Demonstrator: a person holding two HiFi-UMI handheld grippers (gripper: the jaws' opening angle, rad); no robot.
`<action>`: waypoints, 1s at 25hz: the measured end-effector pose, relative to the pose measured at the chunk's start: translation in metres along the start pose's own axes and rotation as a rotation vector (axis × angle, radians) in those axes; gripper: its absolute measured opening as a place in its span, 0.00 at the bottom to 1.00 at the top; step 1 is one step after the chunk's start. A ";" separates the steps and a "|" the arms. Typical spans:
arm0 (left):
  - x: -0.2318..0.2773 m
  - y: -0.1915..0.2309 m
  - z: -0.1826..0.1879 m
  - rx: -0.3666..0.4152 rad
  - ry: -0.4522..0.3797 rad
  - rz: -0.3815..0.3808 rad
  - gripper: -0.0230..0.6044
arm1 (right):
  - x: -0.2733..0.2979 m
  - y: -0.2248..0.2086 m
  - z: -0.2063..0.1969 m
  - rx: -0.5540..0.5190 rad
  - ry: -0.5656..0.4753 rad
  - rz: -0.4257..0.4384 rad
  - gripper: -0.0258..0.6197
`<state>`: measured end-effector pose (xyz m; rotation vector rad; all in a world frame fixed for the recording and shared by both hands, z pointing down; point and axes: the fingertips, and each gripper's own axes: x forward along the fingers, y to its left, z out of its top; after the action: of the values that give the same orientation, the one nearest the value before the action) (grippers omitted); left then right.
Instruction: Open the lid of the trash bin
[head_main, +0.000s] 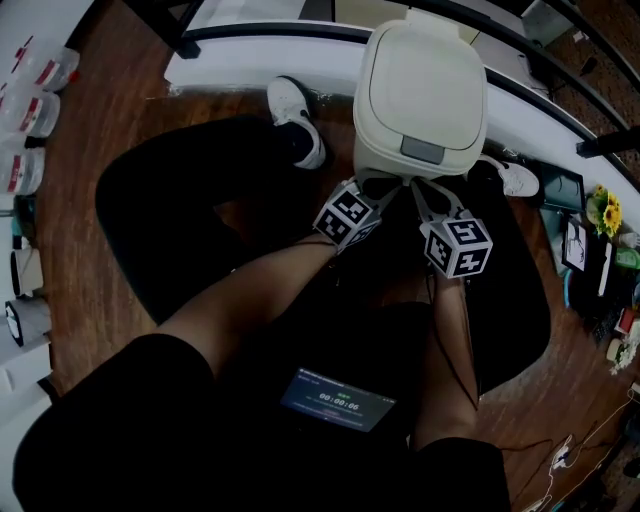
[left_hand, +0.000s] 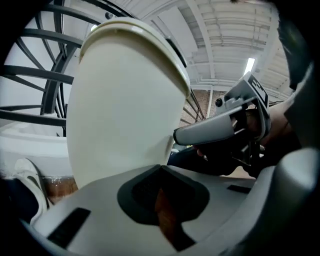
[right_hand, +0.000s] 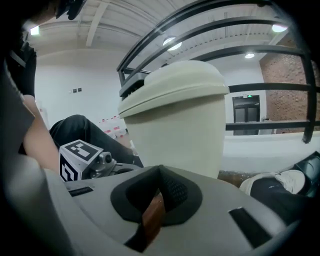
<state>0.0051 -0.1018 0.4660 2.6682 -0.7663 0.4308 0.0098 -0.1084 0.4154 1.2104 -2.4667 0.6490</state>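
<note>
A cream trash bin (head_main: 420, 90) stands on the wooden floor with its lid down, and a grey push tab (head_main: 422, 150) sits at the lid's front edge. My left gripper (head_main: 372, 188) is low at the bin's front left, its jaws shut with nothing between them. My right gripper (head_main: 424, 192) is just to its right, also shut and empty. In the left gripper view the bin (left_hand: 125, 100) fills the space just beyond the left gripper (left_hand: 160, 167), with the right gripper (left_hand: 220, 132) alongside. The right gripper view shows the bin (right_hand: 175, 120) close ahead of the right gripper (right_hand: 160, 167).
The person's white shoes (head_main: 295, 115) (head_main: 515, 178) flank the bin. A white curved ledge (head_main: 250, 50) with black railings runs behind it. A lit screen (head_main: 338, 400) rests on the lap. Clutter with yellow flowers (head_main: 603, 210) lies at the right, bottles (head_main: 25, 100) at the left.
</note>
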 end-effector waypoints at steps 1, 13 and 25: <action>0.003 0.003 -0.006 -0.002 0.012 0.006 0.10 | 0.002 -0.004 -0.003 0.015 -0.001 0.001 0.07; 0.045 0.027 -0.066 -0.066 0.107 0.051 0.10 | 0.020 -0.037 -0.046 0.106 0.047 0.005 0.07; 0.067 0.038 -0.108 -0.131 0.170 0.104 0.10 | 0.034 -0.043 -0.057 0.133 0.077 0.022 0.07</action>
<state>0.0175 -0.1205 0.5967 2.4420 -0.8530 0.6035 0.0290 -0.1239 0.4905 1.1830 -2.4092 0.8622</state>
